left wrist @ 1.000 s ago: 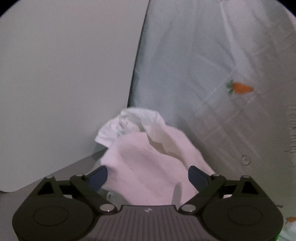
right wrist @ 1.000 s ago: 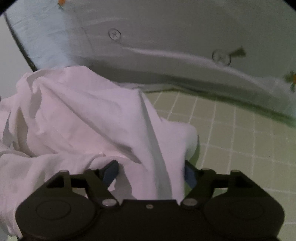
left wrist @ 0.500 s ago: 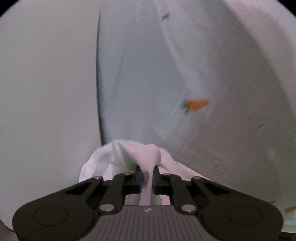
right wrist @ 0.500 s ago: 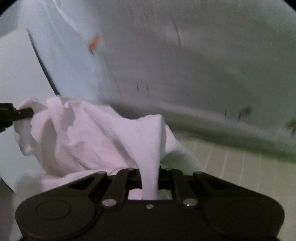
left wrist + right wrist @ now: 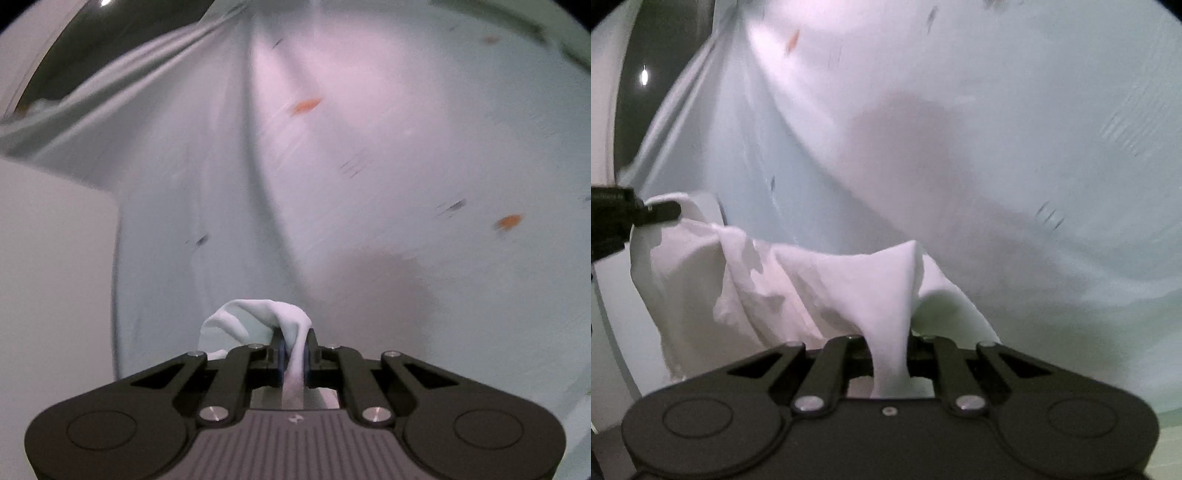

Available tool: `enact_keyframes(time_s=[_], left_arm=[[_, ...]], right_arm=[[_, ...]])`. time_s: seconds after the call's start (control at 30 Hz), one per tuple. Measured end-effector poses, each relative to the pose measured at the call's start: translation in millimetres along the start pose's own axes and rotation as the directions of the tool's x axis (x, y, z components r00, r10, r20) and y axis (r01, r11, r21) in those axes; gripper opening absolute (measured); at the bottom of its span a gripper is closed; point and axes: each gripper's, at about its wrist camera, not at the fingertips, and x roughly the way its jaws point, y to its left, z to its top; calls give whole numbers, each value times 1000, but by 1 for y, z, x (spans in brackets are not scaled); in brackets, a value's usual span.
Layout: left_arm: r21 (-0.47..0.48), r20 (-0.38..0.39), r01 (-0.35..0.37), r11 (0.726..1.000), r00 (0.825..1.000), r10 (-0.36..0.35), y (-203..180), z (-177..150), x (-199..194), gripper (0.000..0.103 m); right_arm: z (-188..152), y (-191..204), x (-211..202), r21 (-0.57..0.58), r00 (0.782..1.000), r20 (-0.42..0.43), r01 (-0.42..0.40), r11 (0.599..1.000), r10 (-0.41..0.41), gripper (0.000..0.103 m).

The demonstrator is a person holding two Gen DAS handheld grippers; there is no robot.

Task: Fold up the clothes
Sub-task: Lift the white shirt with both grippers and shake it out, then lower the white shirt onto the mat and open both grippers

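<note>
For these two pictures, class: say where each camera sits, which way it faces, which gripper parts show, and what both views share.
Left wrist: sits on the left gripper, looks along its fingers, shut on the white garment, toward pale carrot-print fabric.
Right wrist: sits on the right gripper, also shut on the white garment; the left gripper's tip shows at the left edge.
Shared: the garment and the printed fabric.

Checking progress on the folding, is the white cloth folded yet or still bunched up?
Still bunched up, not folded. The white cloth hangs crumpled and creased between the left gripper and the right gripper, both shut on it.
</note>
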Motion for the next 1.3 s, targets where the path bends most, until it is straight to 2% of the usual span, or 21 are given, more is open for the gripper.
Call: enact_keyframes(time_s=[0.13, 0.27, 0.33, 0.4, 0.43, 0.47, 0.53, 0.57, 0.6, 0.63, 0.67, 0.7, 0.73, 0.77, 0.8, 0.97, 1.03, 1.17, 1.23, 1.3], left_arm=[[-7, 35, 116, 993, 993, -116, -44, 18, -41, 9], [-10, 11, 214, 977, 977, -214, -86, 11, -77, 9], [-24, -70, 233, 972, 970, -234, -103, -6, -87, 10], [-40, -152, 249, 968, 956, -252, -120, -23, -97, 10], [-46, -220, 248, 968, 942, -252, -125, -37, -98, 11], [-64, -305, 234, 970, 921, -242, -128, -55, -96, 14], [-93, -470, 195, 976, 856, -216, -129, -95, -91, 18], [-101, -546, 173, 980, 814, -200, -128, -115, -89, 18], [-108, -599, 140, 984, 781, -177, -125, -134, -93, 18], [-106, -635, 119, 987, 755, -159, -122, -146, -98, 19], [-103, -669, 99, 990, 729, -143, -118, -158, -104, 23], [-97, -692, 71, 993, 712, -119, -114, -166, -111, 32], [-88, -702, 47, 995, 705, -95, -109, -171, -115, 37], [-77, -712, 25, 997, 698, -73, -104, -175, -119, 47], [-71, -718, 6, 997, 694, -55, -101, -178, -121, 53], [-58, -769, -74, 996, 639, 3, -92, -198, -124, 58], [-44, -782, -59, 997, 623, 2, -97, -205, -121, 61], [-17, -806, -24, 1000, 592, 1, -109, -219, -116, 68], [-4, -817, -6, 1000, 576, 1, -114, -226, -114, 72], [9, -829, 12, 1000, 560, 1, -120, -232, -111, 75]], right_arm=[[20, -6, -70, -48, 991, 104, 90, 995, -84, 8], [31, -31, -133, -47, 966, 169, 204, 978, -194, 8], [33, -46, -155, -45, 952, 170, 264, 963, -254, 9], [29, -65, -165, -50, 940, 126, 326, 944, -318, 9], [23, -74, -173, -56, 932, 87, 358, 932, -352, 10], [15, -83, -177, -57, 924, 38, 382, 922, -380, 11], [-9, -102, -177, -48, 903, -95, 417, 908, -420, 18], [-25, -113, -174, -42, 883, -179, 433, 900, -433, 20], [-40, -119, -175, -42, 862, -242, 448, 893, -445, 22], [-56, -122, -180, -48, 843, -285, 463, 885, -456, 23], [-72, -124, -186, -55, 821, -328, 477, 877, -467, 25], [-87, -127, -191, -62, 798, -369, 490, 869, -477, 34], [-103, -129, -196, -70, 772, -410, 504, 861, -485, 47], [-113, -132, -203, -62, 757, -433, 517, 854, -490, 52], [-118, -134, -213, -37, 752, -441, 531, 847, -490, 57], [-137, -145, -259, 69, 726, -468, 598, 798, -503, 63], [-141, -151, -272, 92, 718, -466, 621, 778, -518, 74], [-155, -161, -286, 101, 680, -477, 672, 733, -557, 82], [-163, -166, -292, 117, 665, -500, 687, 718, -555, 90], [-170, -170, -298, 131, 649, -524, 701, 701, -551, 91]])
